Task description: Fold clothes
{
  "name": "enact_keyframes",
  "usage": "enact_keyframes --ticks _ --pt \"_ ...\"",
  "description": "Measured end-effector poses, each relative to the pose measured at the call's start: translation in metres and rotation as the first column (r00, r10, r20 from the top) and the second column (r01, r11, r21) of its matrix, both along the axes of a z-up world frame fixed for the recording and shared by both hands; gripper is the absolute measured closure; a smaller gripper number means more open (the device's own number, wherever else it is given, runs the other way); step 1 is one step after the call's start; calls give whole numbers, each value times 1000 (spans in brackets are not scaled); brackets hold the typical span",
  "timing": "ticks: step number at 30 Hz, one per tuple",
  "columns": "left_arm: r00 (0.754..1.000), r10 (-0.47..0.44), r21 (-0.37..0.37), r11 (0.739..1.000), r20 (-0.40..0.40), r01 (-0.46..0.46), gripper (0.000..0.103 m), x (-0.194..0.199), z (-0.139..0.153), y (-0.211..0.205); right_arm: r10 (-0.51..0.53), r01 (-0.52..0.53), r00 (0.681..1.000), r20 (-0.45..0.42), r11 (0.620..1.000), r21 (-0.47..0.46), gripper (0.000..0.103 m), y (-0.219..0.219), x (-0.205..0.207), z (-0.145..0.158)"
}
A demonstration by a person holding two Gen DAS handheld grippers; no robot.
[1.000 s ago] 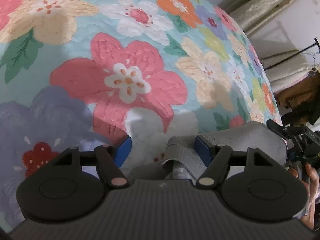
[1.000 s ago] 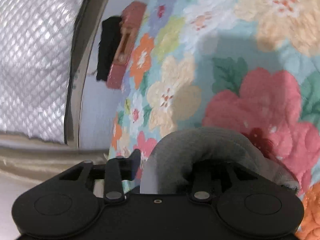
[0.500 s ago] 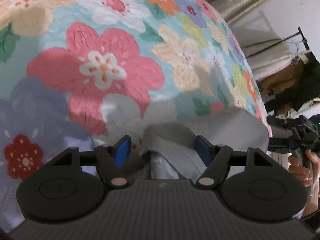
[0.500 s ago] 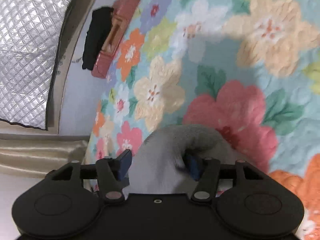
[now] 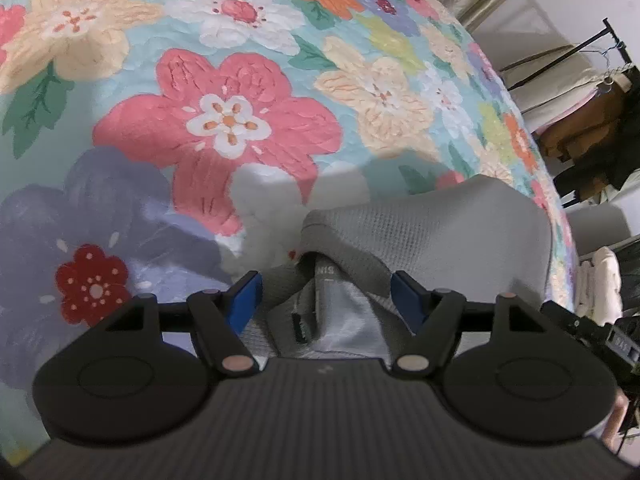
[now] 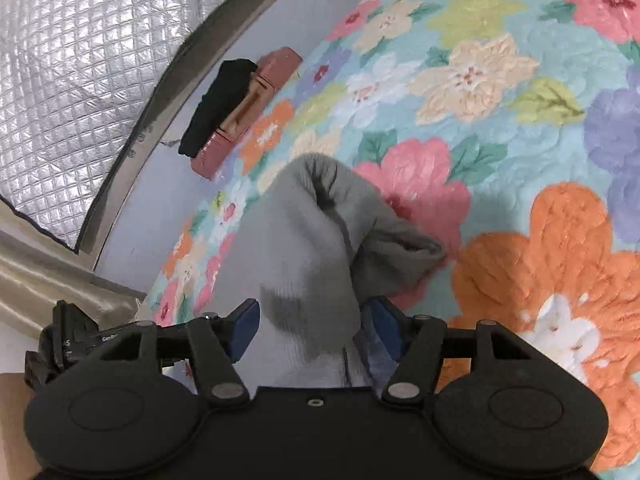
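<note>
A grey knit garment (image 5: 432,236) lies on the floral quilt (image 5: 224,92). In the left wrist view its collar with a label sits between my left gripper's (image 5: 326,298) blue-padded fingers, which stand wide apart and do not press the cloth. In the right wrist view a bunched fold of the same grey garment (image 6: 320,232) rises between my right gripper's (image 6: 316,326) fingers, which are also apart and not pinching it. The garment's lower part is hidden under both gripper bodies.
The floral quilt (image 6: 500,80) covers the bed. A pink case with a black cloth (image 6: 240,108) lies at the bed's far edge by a quilted silver panel (image 6: 80,60). A clothes rack and curtain (image 5: 580,80) stand beyond the right edge.
Both grippers have pulled back from the garment. The right gripper has let go of the grey fold, and its jaws are wider. The cloth now stands bunched further ahead of it.
</note>
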State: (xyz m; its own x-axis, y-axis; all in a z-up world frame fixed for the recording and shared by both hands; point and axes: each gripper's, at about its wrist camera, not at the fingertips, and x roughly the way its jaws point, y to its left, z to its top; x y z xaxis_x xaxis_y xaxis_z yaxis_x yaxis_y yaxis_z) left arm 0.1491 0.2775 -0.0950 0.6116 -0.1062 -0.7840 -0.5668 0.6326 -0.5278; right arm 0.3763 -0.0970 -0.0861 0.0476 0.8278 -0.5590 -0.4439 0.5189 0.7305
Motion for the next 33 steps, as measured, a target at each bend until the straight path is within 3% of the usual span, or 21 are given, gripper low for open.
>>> enact_keyframes --ticks 3,6,7,8,13,17,20,24,26,31,33 --pt "999 14 6 1000 -29 -14 31 -4 -5 1 -38 37 995 -93 999 -8 34 1 -1 -22" --pt "999 20 -13 1000 -32 -20 31 -2 -11 3 24 -28 989 -145 999 -24 34 13 -9 -38" --pt "999 18 -14 1000 -34 -19 31 -1 -12 3 32 -35 992 -122 999 -20 44 16 -12 -37" --pt "999 15 -14 1000 -36 -15 31 0 -12 3 36 -37 996 -84 999 -14 78 18 -15 -30" --pt "1000 14 -27 1000 12 -14 31 2 -6 7 62 -67 996 68 995 77 81 34 -19 30" --pt "989 20 -26 1000 145 -16 31 -3 13 10 72 -84 990 122 992 92 82 68 1 87" --pt "974 14 -19 1000 228 -10 31 -7 25 9 62 -67 993 97 996 51 82 102 25 107" --pt "940 -26 7 1000 339 25 31 -12 40 4 28 -28 999 25 1000 4 82 129 51 109" --pt "926 -87 65 996 367 68 30 -10 50 -4 -17 18 999 -42 1000 24 82 132 62 99" --pt "941 -191 175 974 279 145 28 4 48 -26 -114 132 976 -186 987 87 82 124 80 70" --pt "943 -247 240 951 222 193 28 10 46 -39 -137 168 961 -239 979 115 82 116 83 58"
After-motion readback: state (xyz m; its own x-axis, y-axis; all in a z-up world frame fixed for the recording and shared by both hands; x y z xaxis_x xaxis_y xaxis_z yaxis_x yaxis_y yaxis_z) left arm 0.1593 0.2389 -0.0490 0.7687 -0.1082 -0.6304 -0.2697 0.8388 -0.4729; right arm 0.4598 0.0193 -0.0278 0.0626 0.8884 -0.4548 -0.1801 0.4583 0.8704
